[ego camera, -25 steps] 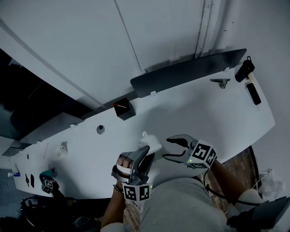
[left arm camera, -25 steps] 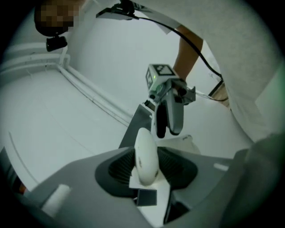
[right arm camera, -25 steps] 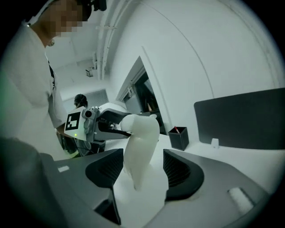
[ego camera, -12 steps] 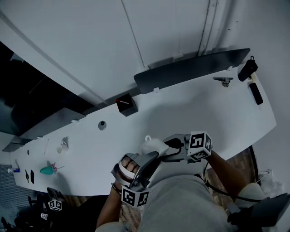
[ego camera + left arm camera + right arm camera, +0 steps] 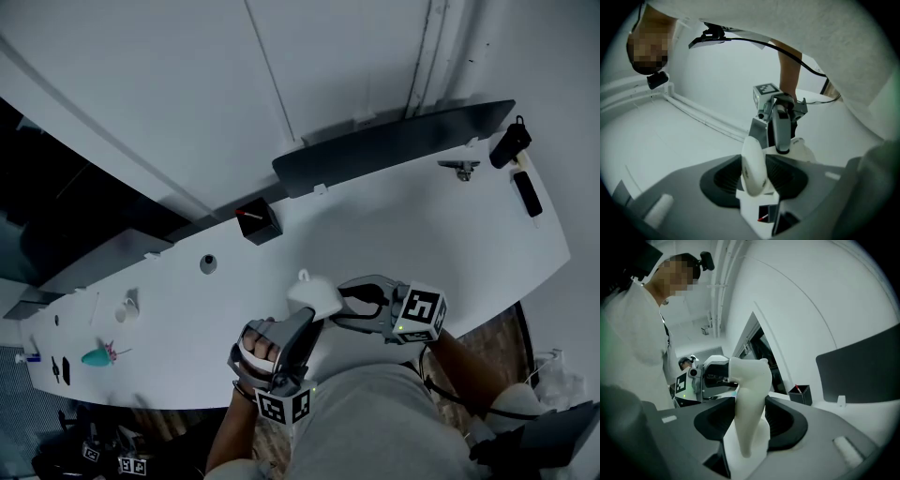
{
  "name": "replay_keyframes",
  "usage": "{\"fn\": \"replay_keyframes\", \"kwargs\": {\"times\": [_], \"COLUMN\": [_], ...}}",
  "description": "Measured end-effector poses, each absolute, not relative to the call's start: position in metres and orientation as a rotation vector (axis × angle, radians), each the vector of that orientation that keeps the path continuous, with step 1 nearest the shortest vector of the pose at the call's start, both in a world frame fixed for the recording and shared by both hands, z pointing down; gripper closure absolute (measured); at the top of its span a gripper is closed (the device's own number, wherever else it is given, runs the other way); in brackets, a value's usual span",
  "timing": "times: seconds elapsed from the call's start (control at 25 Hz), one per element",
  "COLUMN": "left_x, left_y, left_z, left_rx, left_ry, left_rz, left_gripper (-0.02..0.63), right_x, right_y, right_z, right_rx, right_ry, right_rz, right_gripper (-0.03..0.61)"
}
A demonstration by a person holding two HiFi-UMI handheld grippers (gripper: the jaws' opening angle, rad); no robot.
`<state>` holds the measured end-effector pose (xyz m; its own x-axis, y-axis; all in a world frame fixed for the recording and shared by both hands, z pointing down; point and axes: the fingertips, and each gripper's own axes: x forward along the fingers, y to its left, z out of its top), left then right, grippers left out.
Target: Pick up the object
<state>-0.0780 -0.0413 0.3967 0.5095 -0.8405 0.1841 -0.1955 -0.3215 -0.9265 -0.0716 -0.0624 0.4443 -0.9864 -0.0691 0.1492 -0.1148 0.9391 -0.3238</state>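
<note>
Left gripper (image 5: pixel 757 174): partly closed, its pads clamped on the white object (image 5: pixel 314 296)
Right gripper (image 5: pixel 751 425): jaws have just been closing, pads pressing the same white object from the opposite side
Object's place: caught between the two grippers over the near edge of the white bench (image 5: pixel 441 234); whether it touches the surface I cannot tell
Around: black box (image 5: pixel 258 223) with a red-tipped stick farther back, dark flat panel (image 5: pixel 394 148) along the wall, teal thing (image 5: pixel 94 356) far left, all well apart from the grippers
Count: two grippers, one white object, one black box, one panel
</note>
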Motion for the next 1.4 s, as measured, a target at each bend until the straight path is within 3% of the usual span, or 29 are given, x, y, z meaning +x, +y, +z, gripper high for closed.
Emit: {"fn": "replay_keyframes", "kwargs": {"times": [0.36,0.56,0.68,0.76,0.88,0.96,1.2,1.28,1.4], "left_x": [-0.084,-0.101,-0.114,-0.119,-0.119,-0.113,-0.088,-0.088,-0.088], "left_y": [-0.050,-0.052,-0.049,-0.045,-0.043,-0.045,-0.046,-0.043,-0.036], "left_z": [0.396,0.398,0.399,0.407,0.410,0.404,0.379,0.381,0.388], "left_rx": [-1.781,-1.895,-2.327,-2.811,-3.295,-3.374,-3.380,-3.376,-3.353], "left_ry": [0.979,1.098,1.275,1.352,1.165,0.995,0.748,0.749,0.749], "left_rz": [-0.844,-0.844,-0.662,-0.377,0.057,0.144,0.225,0.224,0.194], "left_gripper": [0.423,0.439,0.434,0.390,0.325,0.304,0.312,0.373,0.391], "right_x": [-0.061,-0.052,-0.044,-0.038,-0.035,-0.039,-0.058,-0.056,-0.056], "right_y": [-0.073,-0.085,-0.092,-0.091,-0.079,-0.067,-0.041,-0.038,-0.033], "right_z": [0.424,0.417,0.403,0.389,0.379,0.375,0.365,0.367,0.376], "right_rx": [0.418,0.530,0.582,0.590,0.493,0.386,0.052,-0.008,-0.051], "right_ry": [-2.904,-2.792,-2.904,-3.038,-3.134,-3.154,-3.197,-3.184,-3.110], "right_rz": [0.050,-0.197,-0.143,-0.001,0.191,0.243,0.250,0.262,0.154], "right_gripper": [0.385,0.394,0.397,0.400,0.403,0.405,0.410,0.410,0.405]}}
